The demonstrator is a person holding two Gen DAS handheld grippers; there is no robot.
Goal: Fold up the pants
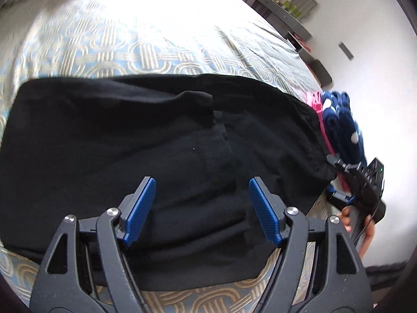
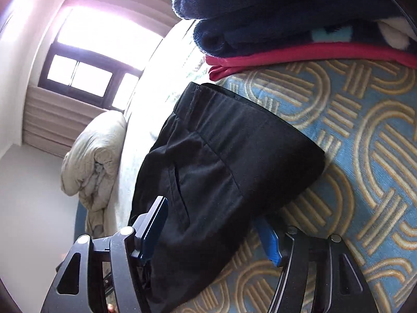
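Note:
Black pants (image 1: 130,143) lie folded in layers on the patterned blue and beige bedspread (image 1: 104,49). My left gripper (image 1: 202,203) hovers over their near edge, open and empty, blue pads spread wide. My right gripper (image 2: 216,229) sits at the pants' waistband end (image 2: 221,156), jaws open with the folded cloth between them; one blue finger (image 2: 156,224) is above the cloth and the other (image 2: 269,240) under it against the bedspread (image 2: 365,143). The right gripper also shows in the left wrist view (image 1: 359,187) at the pants' right edge.
A stack of folded clothes, navy fleece with white dots (image 2: 286,13) over a pink garment (image 2: 286,57), lies just beyond the waistband; it also shows in the left wrist view (image 1: 338,122). A rumpled cream duvet (image 2: 96,156) lies by the window. Dark shelves (image 1: 286,18) line the wall.

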